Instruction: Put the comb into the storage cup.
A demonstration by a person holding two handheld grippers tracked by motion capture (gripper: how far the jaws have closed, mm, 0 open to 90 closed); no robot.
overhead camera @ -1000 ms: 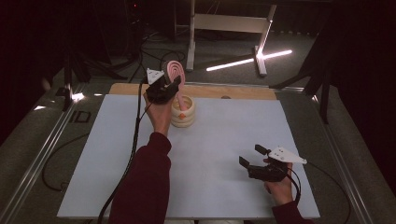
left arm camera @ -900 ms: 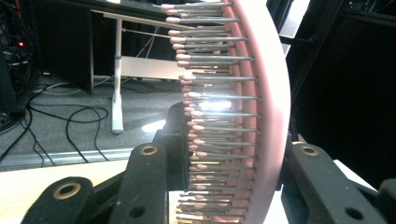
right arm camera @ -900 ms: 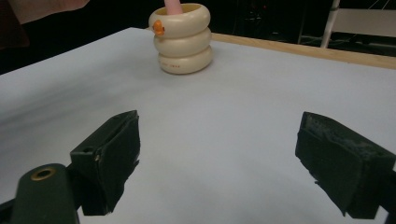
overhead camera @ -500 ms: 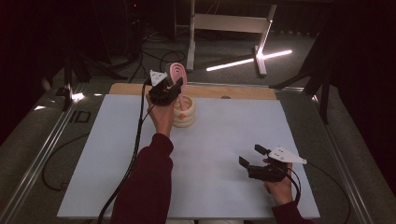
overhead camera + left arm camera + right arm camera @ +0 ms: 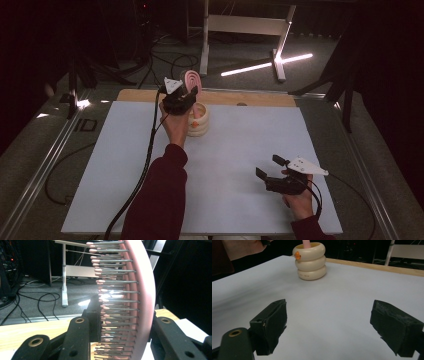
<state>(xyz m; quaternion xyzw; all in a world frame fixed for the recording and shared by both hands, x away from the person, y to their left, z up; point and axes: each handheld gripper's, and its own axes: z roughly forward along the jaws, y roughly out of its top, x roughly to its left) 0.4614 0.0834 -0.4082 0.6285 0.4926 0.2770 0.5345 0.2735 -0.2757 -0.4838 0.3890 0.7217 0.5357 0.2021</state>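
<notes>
Above the cream holder [image 5: 198,121] on the bench [image 5: 100,165], left gripper [image 5: 181,98] clamps a pink hairbrush [image 5: 140,297]; tilting could topple it. Right gripper [image 5: 273,172] gapes empty.

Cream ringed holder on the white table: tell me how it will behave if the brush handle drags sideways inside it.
The cream ringed holder is squat with a broad base, so it probably slides before tipping. The smooth white table likely offers little grip. The pink hairbrush, clamped in the left gripper, looks rigid, so it could lever the rim.
</notes>
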